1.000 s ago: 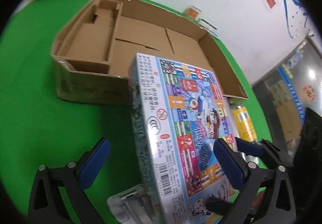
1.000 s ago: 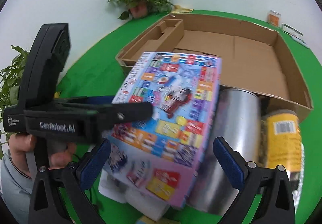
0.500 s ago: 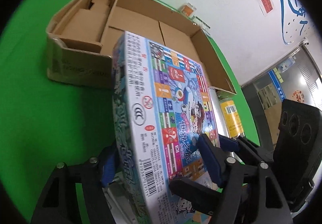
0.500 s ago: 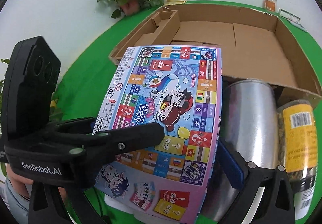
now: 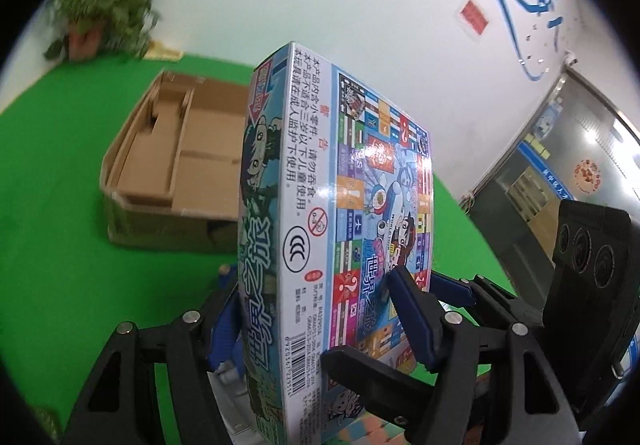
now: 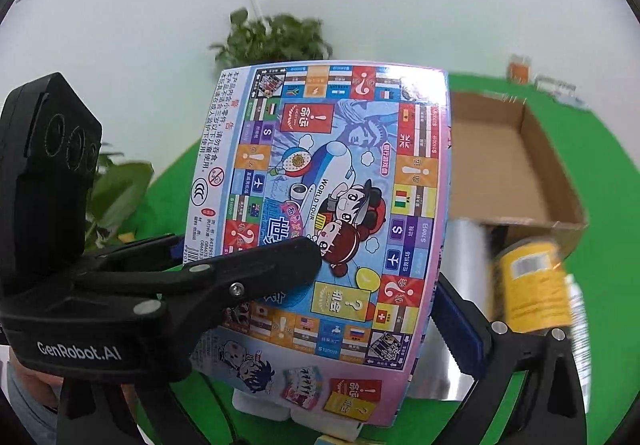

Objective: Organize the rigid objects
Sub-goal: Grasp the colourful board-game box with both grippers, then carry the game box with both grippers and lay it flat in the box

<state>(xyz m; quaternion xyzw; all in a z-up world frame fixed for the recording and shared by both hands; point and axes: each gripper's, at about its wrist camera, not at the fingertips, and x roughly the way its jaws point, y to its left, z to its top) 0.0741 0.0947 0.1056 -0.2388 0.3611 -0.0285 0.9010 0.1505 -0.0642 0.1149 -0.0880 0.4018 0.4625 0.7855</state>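
Left gripper just closed onto flat colourful board-game box, box now raised on edge, clear of green table. Right gripper's hold cannot tell. Next judged: into open cardboard tray.

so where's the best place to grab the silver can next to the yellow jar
Take the silver can across its round body at mid-length, coming from above. It seems to lie on its side between the game box and the yellow jar, so only its top is free.
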